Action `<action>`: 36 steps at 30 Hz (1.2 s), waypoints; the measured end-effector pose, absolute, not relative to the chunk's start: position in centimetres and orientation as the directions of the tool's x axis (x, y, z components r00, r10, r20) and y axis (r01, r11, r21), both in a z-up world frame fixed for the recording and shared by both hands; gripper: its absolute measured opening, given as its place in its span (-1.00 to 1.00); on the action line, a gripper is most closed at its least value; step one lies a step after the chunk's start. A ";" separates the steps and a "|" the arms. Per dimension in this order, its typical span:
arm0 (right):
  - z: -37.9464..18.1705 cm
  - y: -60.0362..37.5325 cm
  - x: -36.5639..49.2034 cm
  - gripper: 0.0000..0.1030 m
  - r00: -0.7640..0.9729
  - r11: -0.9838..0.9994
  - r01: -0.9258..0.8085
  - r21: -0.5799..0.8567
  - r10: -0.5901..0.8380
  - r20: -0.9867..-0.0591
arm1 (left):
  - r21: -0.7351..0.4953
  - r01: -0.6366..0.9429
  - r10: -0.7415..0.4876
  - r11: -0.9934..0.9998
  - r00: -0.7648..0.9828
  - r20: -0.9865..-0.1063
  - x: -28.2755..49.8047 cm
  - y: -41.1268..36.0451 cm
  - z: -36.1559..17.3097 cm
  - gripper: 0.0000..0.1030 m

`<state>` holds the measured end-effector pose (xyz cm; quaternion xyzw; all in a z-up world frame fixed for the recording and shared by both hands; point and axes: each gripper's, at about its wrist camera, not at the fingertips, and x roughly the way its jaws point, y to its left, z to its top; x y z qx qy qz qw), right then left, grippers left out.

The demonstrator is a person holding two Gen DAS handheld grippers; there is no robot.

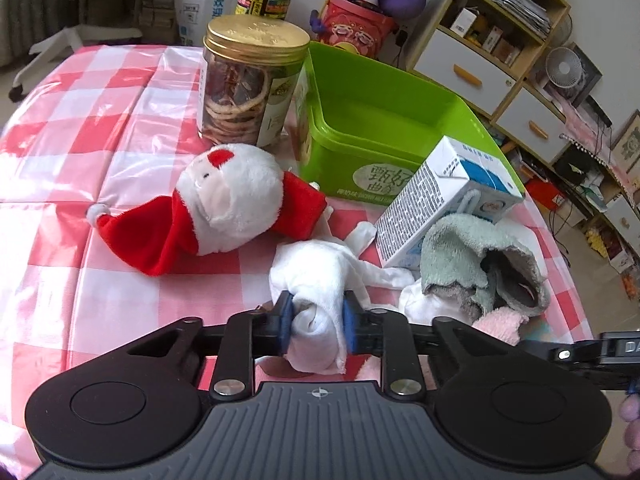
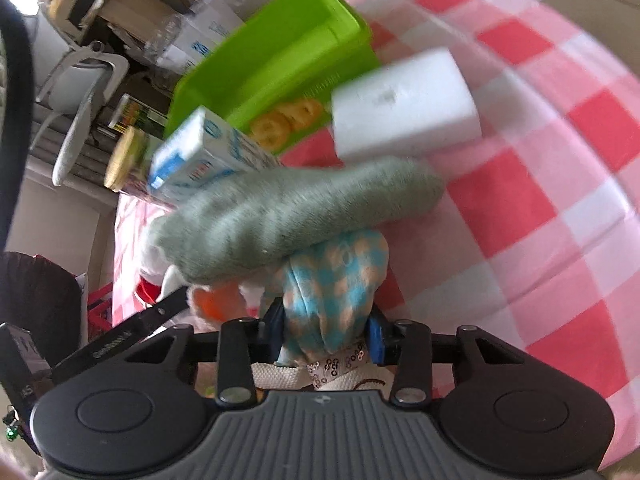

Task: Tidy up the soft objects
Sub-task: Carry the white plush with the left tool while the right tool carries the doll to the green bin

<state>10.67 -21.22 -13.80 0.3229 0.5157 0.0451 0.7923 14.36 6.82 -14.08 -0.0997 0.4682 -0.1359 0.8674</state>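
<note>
Pinched in the left claw, a limp white cloth bunches on the bench before the green bin, while the right claw squeezes a checked fabric bundle; both look light, floppy, best gripped mid-fold.

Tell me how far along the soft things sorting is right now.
Nothing looks sorted yet: the green bin is empty. In hand: the left tool pinches a white cloth, the right tool pinches a blue checked fabric. Left on the table: the Santa plush and grey-green towel.
</note>
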 end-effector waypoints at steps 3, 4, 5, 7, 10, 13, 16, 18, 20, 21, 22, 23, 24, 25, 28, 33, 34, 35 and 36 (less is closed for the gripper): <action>-12.6 -21.7 10.3 -0.76 0.486 0.782 0.248 0.572 0.410 -0.772 | -0.309 0.112 -0.320 0.944 0.532 -0.784 14.4 7.0 -13.6 -0.62; -12.2 -21.7 10.3 -0.76 0.489 0.778 0.245 0.579 0.417 -0.766 | -0.307 0.105 -0.314 0.946 0.535 -0.784 14.4 7.0 -13.4 -0.63; -11.9 -21.8 10.1 -0.76 0.495 0.774 0.240 0.586 0.422 -0.760 | -0.309 0.105 -0.315 0.945 0.538 -0.782 14.3 7.0 -13.1 -0.64; -11.1 -22.0 9.9 -0.76 0.502 0.761 0.230 0.607 0.441 -0.744 | -0.320 0.102 -0.321 0.942 0.548 -0.772 14.1 7.0 -12.4 -0.65; -10.1 -22.5 9.2 -0.76 0.522 0.734 0.204 0.648 0.478 -0.706 | -0.348 0.105 -0.342 0.932 0.572 -0.745 13.7 7.2 -11.1 -0.66; -9.3 -22.7 8.9 -0.76 0.529 0.700 0.196 0.686 0.514 -0.675 | -0.368 0.112 -0.360 0.923 0.588 -0.724 13.3 7.1 -10.0 -0.66; -8.6 -23.0 8.5 -0.76 0.538 0.702 0.179 0.690 0.517 -0.666 | -0.366 0.131 -0.367 0.921 0.600 -0.711 12.9 6.9 -8.9 -0.67; -8.2 -23.2 8.3 -0.76 0.546 0.716 0.184 0.674 0.495 -0.675 | -0.366 0.138 -0.370 0.920 0.612 -0.699 12.7 6.8 -8.3 -0.67; -7.8 -23.7 7.9 -0.76 0.561 0.686 0.176 0.707 0.520 -0.644 | -0.380 0.145 -0.383 0.913 0.620 -0.684 12.4 6.9 -7.7 -0.67; -7.4 -23.9 7.8 -0.76 0.573 0.680 0.165 0.715 0.524 -0.630 | -0.387 0.152 -0.392 0.909 0.627 -0.674 12.3 7.0 -7.3 -0.67; -6.9 -24.0 7.6 -0.76 0.586 0.680 0.154 0.717 0.521 -0.621 | -0.393 0.157 -0.398 0.906 0.633 -0.664 12.1 7.1 -6.9 -0.67; -6.6 -24.2 7.4 -0.76 0.597 0.678 0.150 0.719 0.518 -0.613 | -0.400 0.160 -0.403 0.903 0.640 -0.654 11.9 7.1 -6.5 -0.67; -6.2 -24.4 7.2 -0.76 0.611 0.669 0.145 0.729 0.519 -0.598 | -0.406 0.163 -0.408 0.899 0.647 -0.644 11.7 7.2 -6.1 -0.67; -5.9 -24.6 7.1 -0.76 0.622 0.659 0.140 0.739 0.522 -0.584 | -0.411 0.165 -0.411 0.897 0.654 -0.635 11.7 7.3 -5.7 -0.67; -5.0 -25.4 6.9 -0.75 0.664 0.637 0.132 0.759 0.512 -0.545 | -0.427 0.169 -0.419 0.888 0.679 -0.603 11.2 7.6 -4.5 -0.67; -3.9 -26.3 8.2 -0.76 0.702 0.611 0.154 0.776 0.485 -0.521 | -0.435 0.171 -0.414 0.884 0.716 -0.562 11.6 7.7 -2.5 -0.67; -3.7 -26.3 8.8 -0.76 0.707 0.620 0.158 0.769 0.473 -0.526 | -0.428 0.175 -0.411 0.887 0.721 -0.558 11.9 7.6 -2.2 -0.67; -3.5 -26.3 9.4 -0.76 0.710 0.628 0.162 0.761 0.461 -0.532 | -0.420 0.182 -0.410 0.889 0.724 -0.555 12.2 7.4 -1.9 -0.67; -3.2 -26.3 10.3 -0.76 0.714 0.636 0.165 0.754 0.451 -0.536 | -0.410 0.187 -0.408 0.892 0.725 -0.556 12.7 7.2 -1.7 -0.67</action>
